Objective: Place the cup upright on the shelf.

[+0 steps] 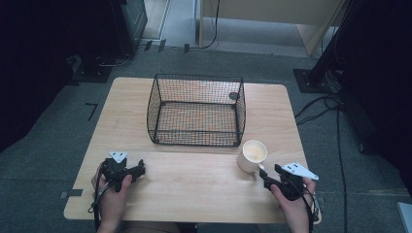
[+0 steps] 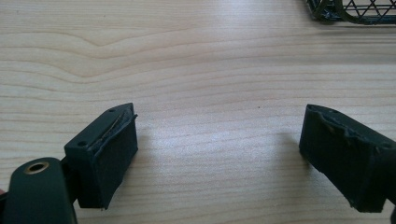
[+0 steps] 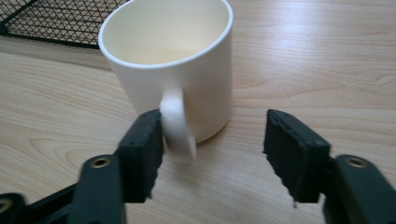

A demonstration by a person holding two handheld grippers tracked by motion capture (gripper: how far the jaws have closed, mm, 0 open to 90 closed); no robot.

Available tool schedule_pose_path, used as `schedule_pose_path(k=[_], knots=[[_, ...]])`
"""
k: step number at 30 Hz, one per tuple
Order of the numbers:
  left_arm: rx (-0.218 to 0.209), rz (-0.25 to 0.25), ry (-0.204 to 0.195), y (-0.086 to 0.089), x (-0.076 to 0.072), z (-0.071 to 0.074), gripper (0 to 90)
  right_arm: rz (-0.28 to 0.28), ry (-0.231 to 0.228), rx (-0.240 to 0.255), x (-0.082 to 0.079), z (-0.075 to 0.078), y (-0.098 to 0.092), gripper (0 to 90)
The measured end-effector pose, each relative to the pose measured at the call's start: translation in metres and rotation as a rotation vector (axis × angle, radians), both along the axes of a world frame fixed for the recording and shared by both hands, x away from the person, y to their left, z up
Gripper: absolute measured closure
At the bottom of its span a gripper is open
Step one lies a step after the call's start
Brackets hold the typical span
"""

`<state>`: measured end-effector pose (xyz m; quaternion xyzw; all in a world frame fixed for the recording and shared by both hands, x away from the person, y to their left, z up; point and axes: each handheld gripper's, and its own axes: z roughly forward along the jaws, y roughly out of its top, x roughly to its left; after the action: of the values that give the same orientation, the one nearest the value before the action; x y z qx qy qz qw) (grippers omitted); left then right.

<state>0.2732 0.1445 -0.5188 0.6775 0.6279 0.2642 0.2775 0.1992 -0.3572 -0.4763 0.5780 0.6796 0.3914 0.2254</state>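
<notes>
A cream mug (image 1: 252,155) stands upright on the wooden table, just in front of the right front corner of a black wire basket (image 1: 197,110). In the right gripper view the mug (image 3: 177,65) is empty and its handle (image 3: 177,123) points at me. My right gripper (image 3: 212,144) is open, with the handle between its jaws and touching the left one. The right gripper (image 1: 266,175) lies just right of and nearer than the mug in the high view. My left gripper (image 1: 141,169) rests at the table's front left, open over bare wood (image 2: 215,140).
The wire basket (image 2: 359,11) is empty and stands at the table's middle back; its corner shows at the top of the left gripper view. Cables (image 1: 320,109) trail on the floor to the right. A dark stand base (image 1: 311,80) sits beyond the table's right back corner.
</notes>
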Motion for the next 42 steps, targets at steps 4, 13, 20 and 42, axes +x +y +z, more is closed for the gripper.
schedule_pose_path(k=[4,13,20,42], knots=[[0.000,0.000,0.000,0.000,0.000,0.000,11.7,0.056,0.000,0.023,0.002,-0.002,-0.002,57.6],[0.000,0.000,0.000,0.000,0.000,0.000,11.8,0.077,0.001,-0.035,0.007,-0.008,0.011,77.4],[-0.001,0.000,0.000,0.000,0.000,0.000,11.7,0.067,-0.046,-0.092,0.005,-0.003,0.016,80.5],[0.000,0.000,0.001,0.000,0.000,0.000,11.7,0.159,-0.128,-0.055,-0.003,0.039,0.032,80.6]])
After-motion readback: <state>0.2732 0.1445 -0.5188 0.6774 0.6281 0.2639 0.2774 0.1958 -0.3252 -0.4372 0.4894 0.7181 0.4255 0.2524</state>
